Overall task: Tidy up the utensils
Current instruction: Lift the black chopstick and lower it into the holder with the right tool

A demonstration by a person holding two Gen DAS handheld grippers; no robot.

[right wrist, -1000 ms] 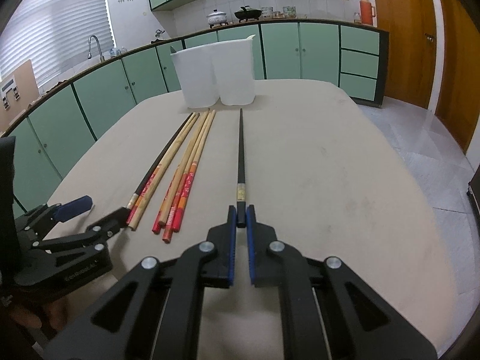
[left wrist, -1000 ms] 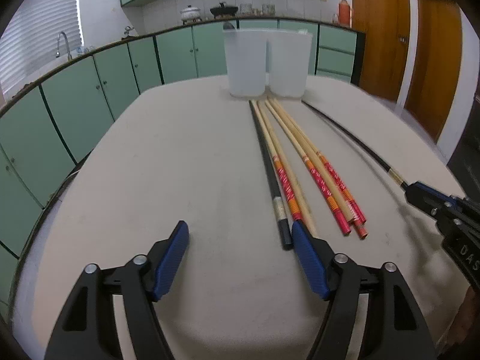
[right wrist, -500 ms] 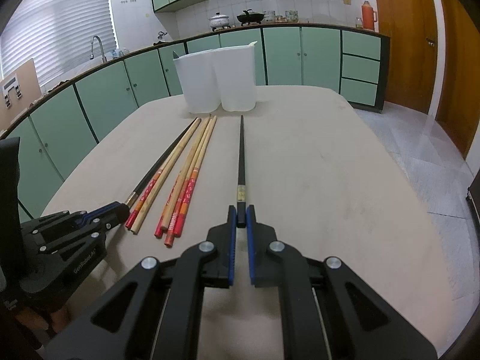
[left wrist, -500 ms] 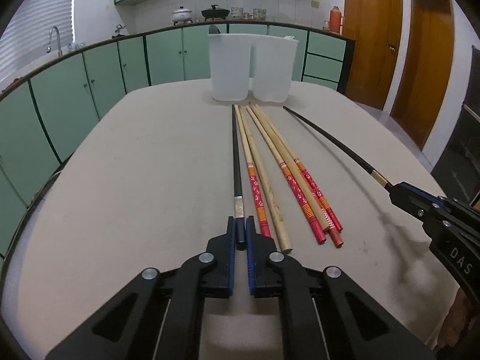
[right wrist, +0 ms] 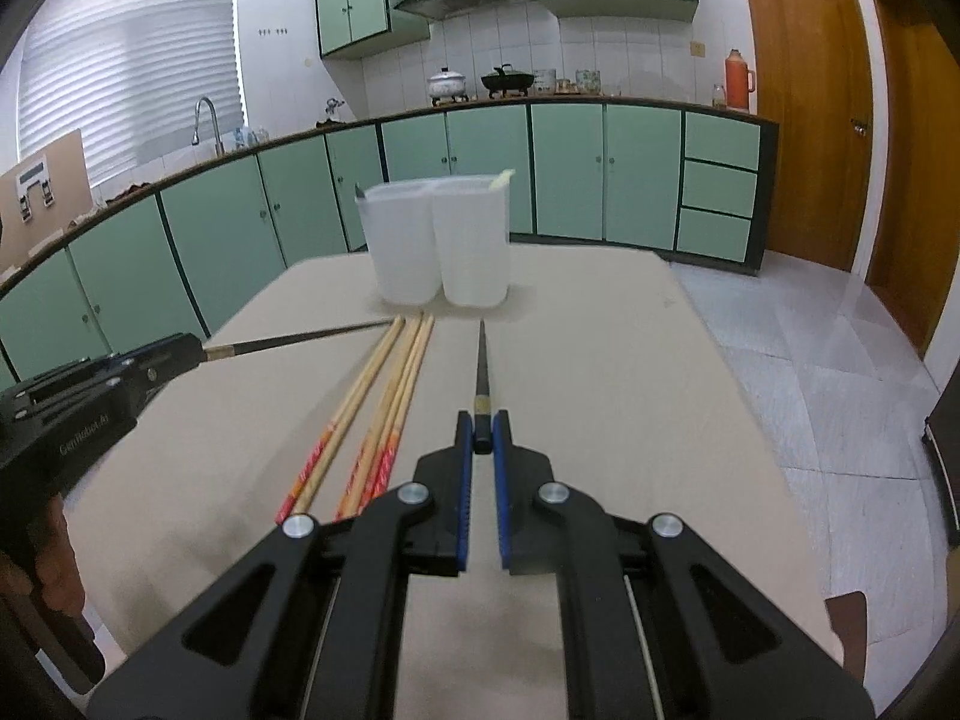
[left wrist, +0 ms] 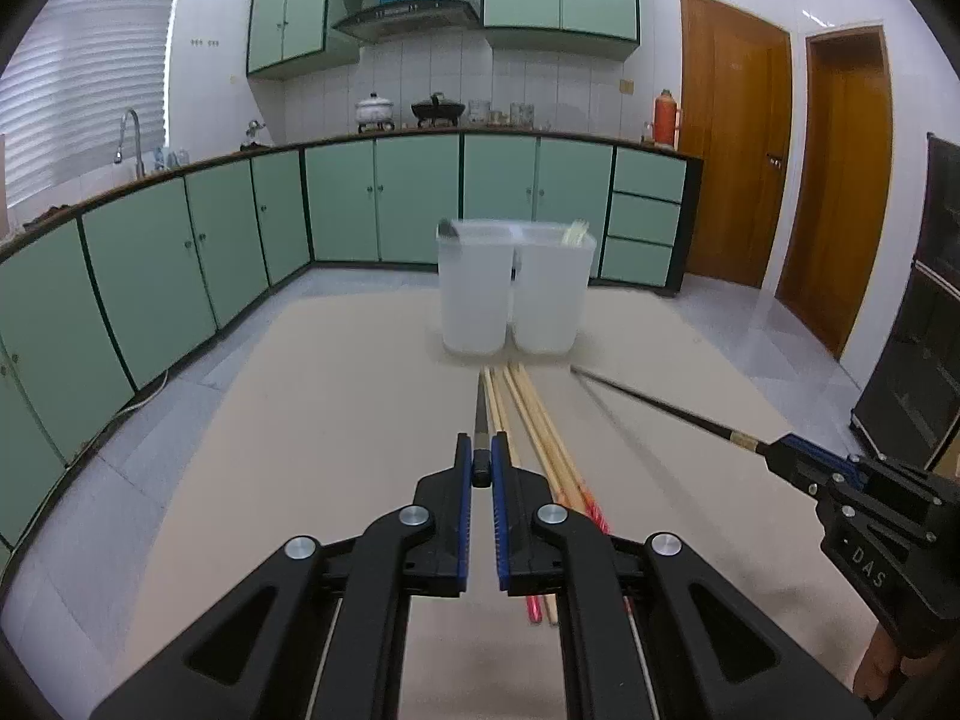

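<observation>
Two black chopsticks are gripped, one per gripper. My left gripper [left wrist: 481, 467] is closed on the butt end of the left black chopstick [left wrist: 480, 417], blue pads pressed to either side; its shaft runs forward over the table [left wrist: 312, 420] toward the containers. My right gripper [right wrist: 482, 439] is likewise clamped on the right black chopstick [right wrist: 480, 360], tip pointing at the containers. Both sticks look lifted off the surface, though at the far tips I cannot tell.

Wooden chopsticks [right wrist: 384, 402] with red-orange patterned ends lie in a loose bundle on the table, between the two held sticks. Exact count is unclear because the left gripper covers part of the bundle in its own view.

Left white container [right wrist: 401, 246] and right white container [right wrist: 473, 243] stand touching side by side at the table's far end. A dark tip shows at the left one's rim, a pale tip at the right one's rim.

Green cabinets [left wrist: 180, 252] in the background.
</observation>
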